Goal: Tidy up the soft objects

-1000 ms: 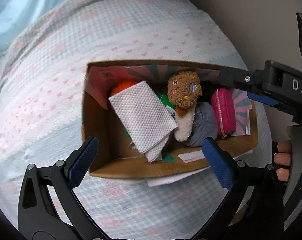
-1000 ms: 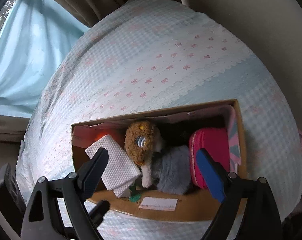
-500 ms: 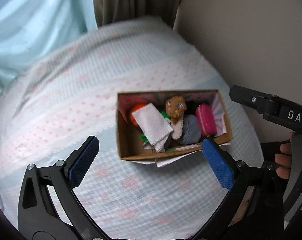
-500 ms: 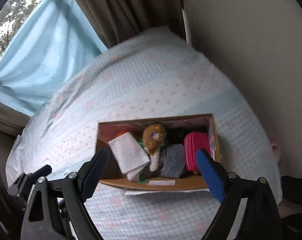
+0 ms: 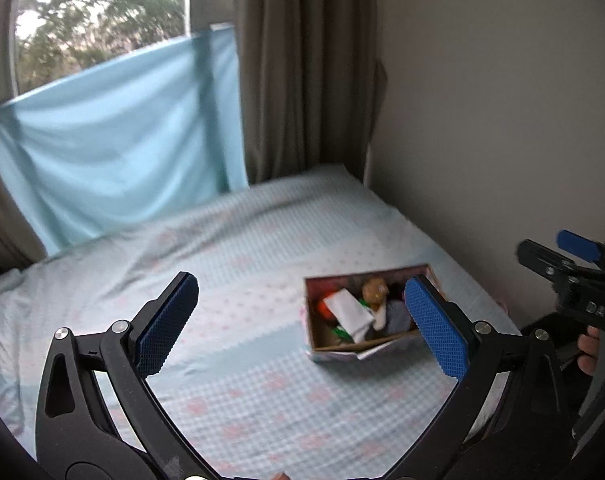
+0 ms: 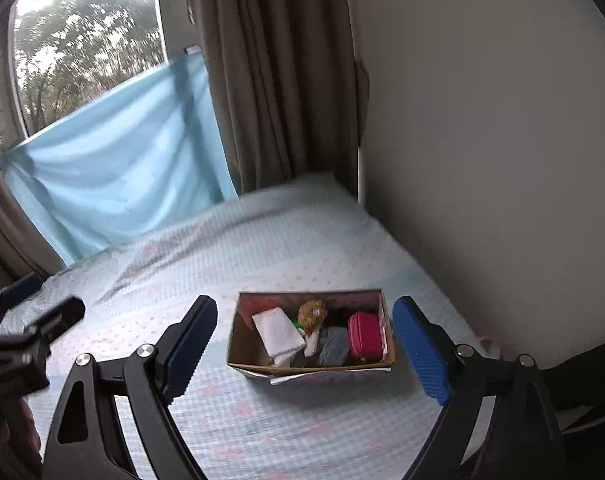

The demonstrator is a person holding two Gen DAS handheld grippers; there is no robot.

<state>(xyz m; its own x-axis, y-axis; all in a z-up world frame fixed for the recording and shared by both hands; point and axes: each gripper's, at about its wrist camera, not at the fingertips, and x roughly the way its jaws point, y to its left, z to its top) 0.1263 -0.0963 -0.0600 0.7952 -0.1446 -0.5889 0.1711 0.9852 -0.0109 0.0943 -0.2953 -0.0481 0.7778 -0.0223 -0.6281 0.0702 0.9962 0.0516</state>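
A cardboard box point(image 5: 322, 336) point(image 6: 242, 350) sits on the bed near the wall. It holds a white cloth point(image 5: 348, 312) point(image 6: 278, 334), a brown plush toy point(image 5: 375, 290) point(image 6: 312, 312), a grey soft item point(image 6: 333, 344), a pink pouch point(image 6: 365, 338) and an orange item point(image 5: 323, 307). My left gripper point(image 5: 302, 326) is open and empty, held well back from the box. My right gripper point(image 6: 306, 348) is open and empty, also far back, with the box seen between its fingers.
The bed point(image 5: 242, 248) point(image 6: 262, 248) has a light blue sheet with pink marks. A beige wall point(image 6: 482, 160) runs along its right side. A brown curtain point(image 5: 302, 68) and a blue cloth point(image 5: 114, 140) over the window stand behind the bed.
Both grippers have pulled far back and up from the box, so it now looks small and the window and curtain show. Both stayed open. The box contents have not moved.
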